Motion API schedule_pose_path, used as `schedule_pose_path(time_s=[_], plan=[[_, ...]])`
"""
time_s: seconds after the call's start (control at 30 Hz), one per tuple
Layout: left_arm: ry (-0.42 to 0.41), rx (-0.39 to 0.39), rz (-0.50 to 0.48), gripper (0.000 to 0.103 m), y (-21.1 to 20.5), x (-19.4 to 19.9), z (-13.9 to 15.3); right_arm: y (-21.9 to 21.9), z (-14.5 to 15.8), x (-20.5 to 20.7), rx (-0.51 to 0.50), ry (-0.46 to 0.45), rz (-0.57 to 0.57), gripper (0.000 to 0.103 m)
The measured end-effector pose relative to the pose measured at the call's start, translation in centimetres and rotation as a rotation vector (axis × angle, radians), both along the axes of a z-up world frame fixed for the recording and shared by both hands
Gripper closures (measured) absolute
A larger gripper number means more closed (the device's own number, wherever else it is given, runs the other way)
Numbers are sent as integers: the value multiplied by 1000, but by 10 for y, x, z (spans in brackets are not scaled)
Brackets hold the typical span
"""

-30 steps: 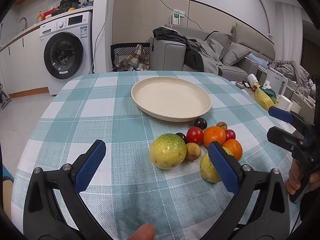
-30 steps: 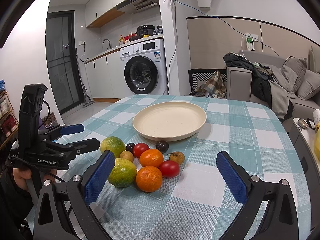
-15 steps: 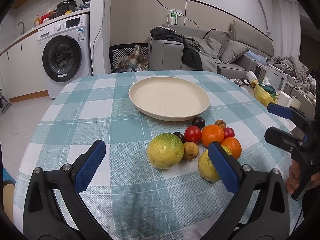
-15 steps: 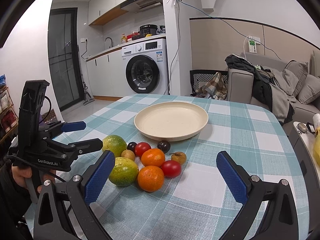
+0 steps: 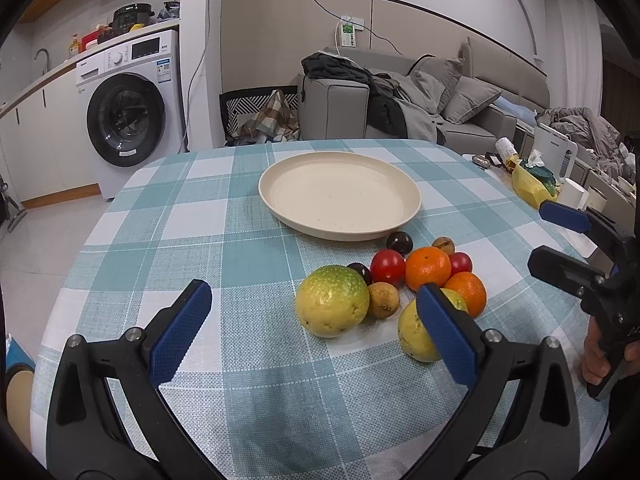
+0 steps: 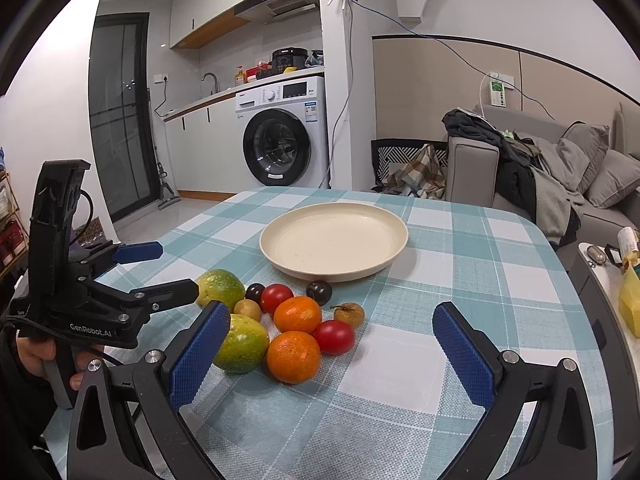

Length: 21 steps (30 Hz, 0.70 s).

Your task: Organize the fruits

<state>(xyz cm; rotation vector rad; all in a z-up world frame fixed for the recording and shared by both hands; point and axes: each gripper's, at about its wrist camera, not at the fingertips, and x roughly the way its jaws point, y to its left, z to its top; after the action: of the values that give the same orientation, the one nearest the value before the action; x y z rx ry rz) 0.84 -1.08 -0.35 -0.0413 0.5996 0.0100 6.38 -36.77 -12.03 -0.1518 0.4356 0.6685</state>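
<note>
Both grippers are hovering low over the worktop [image 5: 168,240] with its teal check cloth, and both have their jaws spread wide with nothing between them. The left gripper [image 5: 314,330] sits in front of the fruit pile; its right blue pad [image 5: 446,336] covers a good chunk of the nearer yellow-green fruit [image 5: 414,334], so only part of that one shows in the left wrist view. The right gripper [image 6: 330,352] does the same thing from its side: its left pad [image 6: 198,354] cuts across the same fruit [image 6: 244,344].

The fruits are all bunched together on the cloth just in front of the cream plate [image 6: 276,258], none of them on it. I count 2 big yellow-green ones, the other being [image 5: 332,306], 2 oranges [image 6: 293,356] [image 6: 298,314], 2 red tomatoes [image 6: 335,336] [image 6: 277,298], 2 dark plum-like ones [image 6: 319,292] [image 6: 255,292] and 2 small brownish fruits [image 6: 349,314] [image 6: 248,309]. Can't tell what the brown ones are. The small dark one is mostly tucked behind its neighbours in the left view.

In the right wrist view the left gripper shows up at the left edge, lower finger tip right up against the far green fruit [image 6: 220,288]; touching or just overlapping, I can't tell. The hand [image 6: 36,354] holding it is mostly cut off by the frame. The plate looks bare.
</note>
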Motion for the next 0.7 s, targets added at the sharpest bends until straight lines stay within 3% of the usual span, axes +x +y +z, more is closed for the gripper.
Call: schedule_pose_path(time_s=[0.27,0.57,0.7], plan=[[5,-19,6,1,3,0,1,6,-3,5,-39,17,-22,0],[1,-14,-18,1,-1,-2,2,12,-14,19,-88,124,6,0],[19,-29,-48,1,-3,-2,2,15,-17,18,-111,128,10,0]])
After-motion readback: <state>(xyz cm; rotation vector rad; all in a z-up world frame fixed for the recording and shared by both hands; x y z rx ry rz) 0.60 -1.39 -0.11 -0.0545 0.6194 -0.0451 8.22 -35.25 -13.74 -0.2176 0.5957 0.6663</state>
